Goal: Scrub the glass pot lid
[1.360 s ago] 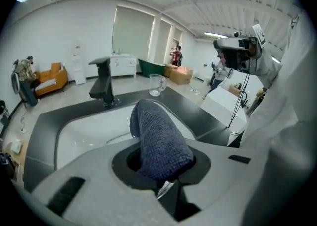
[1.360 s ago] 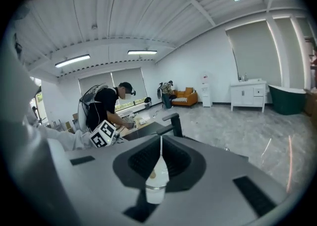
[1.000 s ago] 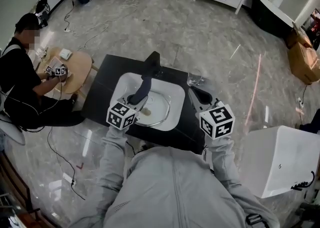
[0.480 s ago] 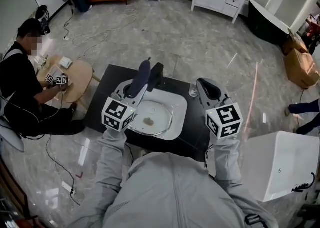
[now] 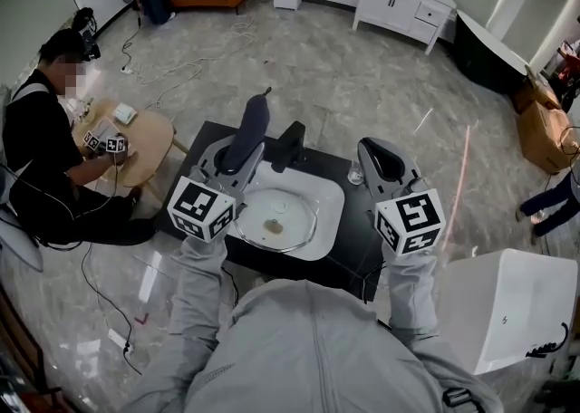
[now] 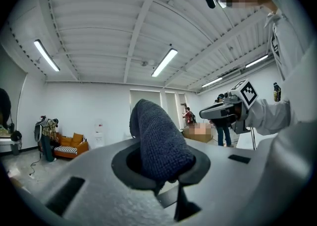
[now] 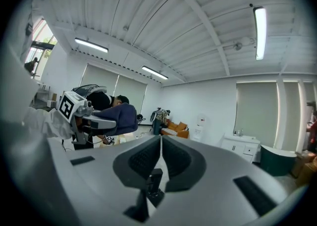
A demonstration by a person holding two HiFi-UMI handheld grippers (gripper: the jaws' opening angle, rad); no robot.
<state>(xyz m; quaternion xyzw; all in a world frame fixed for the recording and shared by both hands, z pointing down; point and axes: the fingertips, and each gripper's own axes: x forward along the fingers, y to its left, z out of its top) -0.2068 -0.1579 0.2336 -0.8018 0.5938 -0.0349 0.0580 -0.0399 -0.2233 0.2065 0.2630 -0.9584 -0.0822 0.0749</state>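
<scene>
Left gripper (image 5: 234, 159) clamps a dark blue cloth (image 5: 253, 129) that sticks up past its jaws, above the 11 o'clock rim of the white basin (image 5: 328, 219). Right gripper (image 5: 381, 163) has its jaws closed on nothing, at the basin's 2 o'clock. The glass pot lid (image 5: 297, 210) lies flat in the basin with a brownish spot at its middle. A drinking glass (image 5: 353, 172) stands on the black counter (image 5: 195, 162) at 1 o'clock.

The glass pot lid (image 5: 296, 206) lies in the sink basin (image 5: 323, 223), set in the counter (image 5: 359, 250). The faucet (image 5: 290, 145) is at the basin's 12 o'clock and a drinking glass (image 5: 355, 172) at 2 o'clock, with the right gripper (image 5: 379, 159) just beside it. The left gripper (image 5: 236, 154), cloth (image 5: 254, 124) in its jaws, is above the 11 o'clock rim.
</scene>
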